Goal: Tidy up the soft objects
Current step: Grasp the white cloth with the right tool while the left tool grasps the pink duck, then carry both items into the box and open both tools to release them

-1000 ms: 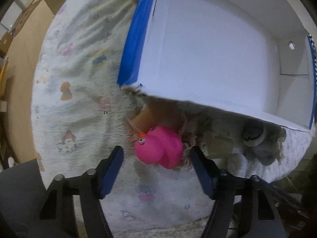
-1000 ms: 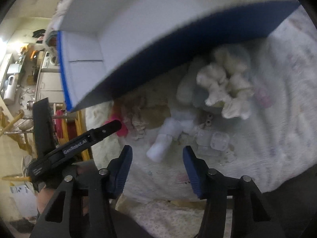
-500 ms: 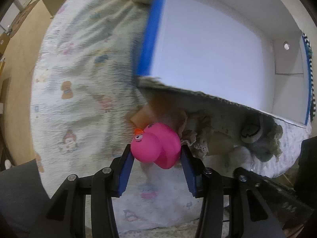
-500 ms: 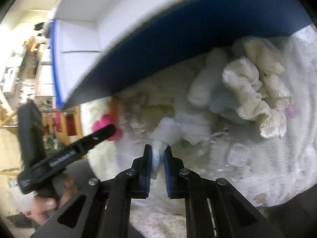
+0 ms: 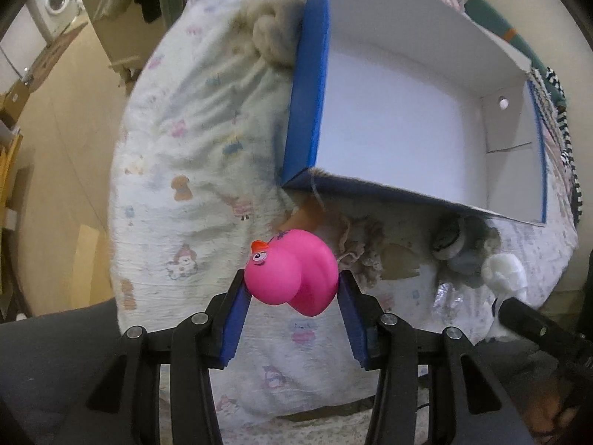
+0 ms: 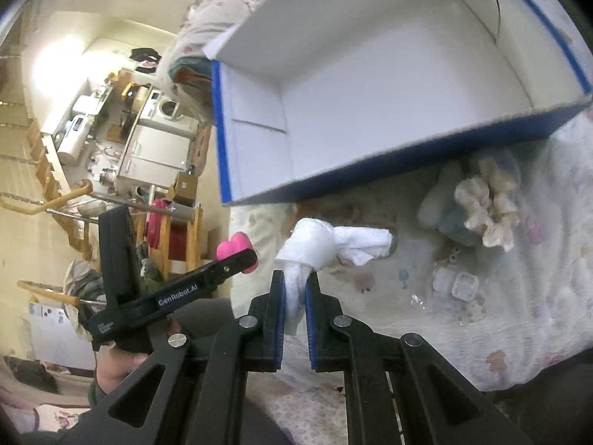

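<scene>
My left gripper [image 5: 291, 291] is shut on a pink rubber duck [image 5: 292, 272] and holds it above the patterned blanket [image 5: 178, 170], in front of the blue box's near corner. The duck also shows in the right wrist view [image 6: 237, 246]. My right gripper [image 6: 295, 289] is shut on a knotted white cloth [image 6: 318, 244] lifted off the blanket. The cloth shows at the right in the left wrist view [image 5: 504, 272]. The blue box with a white inside [image 5: 400, 118] lies open behind both; it holds nothing I can see.
More soft things lie along the box's front: a cream scrunchie [image 6: 489, 204], a grey-blue plush [image 5: 456, 256], a beige crocheted piece [image 5: 365, 256] and small clear plastic bits [image 6: 457, 285]. A beige plush [image 5: 270, 37] rests against the box's left side. The blanket's edge drops off at left.
My left gripper closed on the duck and lifted it. My right gripper closed on the white cloth and raised it off the blanket; both pulled back from the box.
</scene>
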